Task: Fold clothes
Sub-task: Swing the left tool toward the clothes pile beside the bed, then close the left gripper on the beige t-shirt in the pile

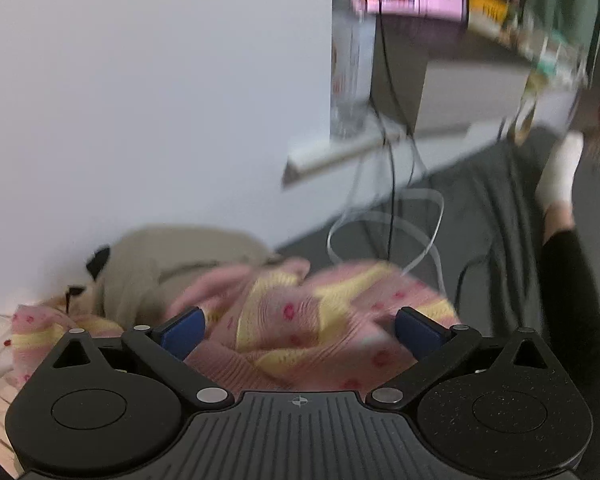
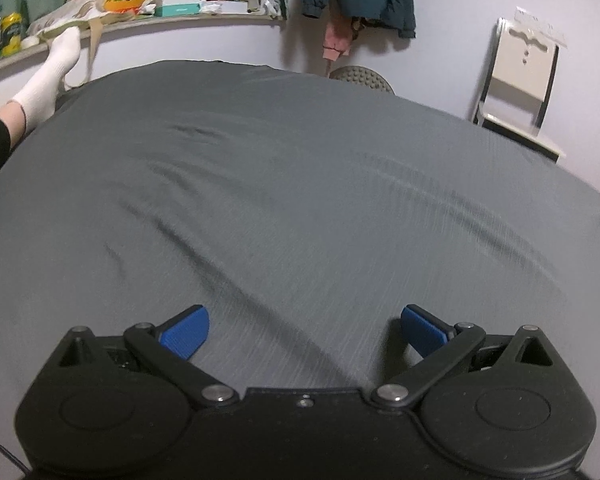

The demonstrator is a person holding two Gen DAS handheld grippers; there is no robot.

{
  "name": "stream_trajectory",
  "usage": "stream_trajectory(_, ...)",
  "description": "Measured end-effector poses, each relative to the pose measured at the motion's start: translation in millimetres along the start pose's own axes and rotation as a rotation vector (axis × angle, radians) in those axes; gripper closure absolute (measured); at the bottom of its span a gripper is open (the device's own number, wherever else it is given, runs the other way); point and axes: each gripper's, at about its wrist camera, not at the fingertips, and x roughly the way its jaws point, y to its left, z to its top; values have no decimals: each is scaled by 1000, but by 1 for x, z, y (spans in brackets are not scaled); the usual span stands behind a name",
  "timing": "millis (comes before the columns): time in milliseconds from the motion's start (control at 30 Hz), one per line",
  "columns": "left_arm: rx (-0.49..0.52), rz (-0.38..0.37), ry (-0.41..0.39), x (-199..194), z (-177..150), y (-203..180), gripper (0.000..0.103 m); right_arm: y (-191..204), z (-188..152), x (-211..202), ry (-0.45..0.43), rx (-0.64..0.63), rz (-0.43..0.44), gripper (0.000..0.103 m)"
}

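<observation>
The left gripper [image 1: 298, 330] hangs released above the crumpled pink garment [image 1: 300, 320]; the right gripper [image 2: 304, 330], also released, faces bare grey bedsheet [image 2: 300, 180].

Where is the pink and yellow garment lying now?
In the left wrist view, the pink and yellow garment lies crumpled just ahead of the open left gripper, beside a beige garment near the white wall.

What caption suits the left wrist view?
Open left gripper over a crumpled pink-and-yellow garment, grey bed behind.
</observation>
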Motion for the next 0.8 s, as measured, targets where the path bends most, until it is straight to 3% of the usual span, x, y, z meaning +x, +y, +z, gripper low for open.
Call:
stream_trajectory(100,21,-68,40,3,-13,-6,54,-4,0,0,9,27,12,0)
stream_trajectory(200,93,-136,44,-7,-35,-17,60,-3,0,0,8,22,9,0)
stream_trajectory(367,155,-244,43,-31,-78,-35,60,1,-1,3,-5,16,6,0)
stream_trajectory(467,240,-240,60,-45,-89,-54,60,3,-2,3,-13,13,8,0)
stream_trajectory(533,256,-199,26,-58,-78,-55,59,2,-2,3,-15,13,8,0)
stream_trajectory(633,209,-153,-91,-82,-50,-43,33,1,-3,1,-10,10,14,0)
stream_trajectory(667,162,-117,-160,-92,-36,-35,10,1,-3,1,-8,8,16,0)
stream_trajectory(700,125,-58,-217,-98,-23,-27,3,0,-2,1,-7,8,17,0)
stream_trajectory(733,92,-1,-269,-104,-11,-19,0,0,-2,1,-7,9,18,0)
stream_trajectory(800,98,91,-288,-102,9,-8,0,0,-2,1,-7,10,18,0)
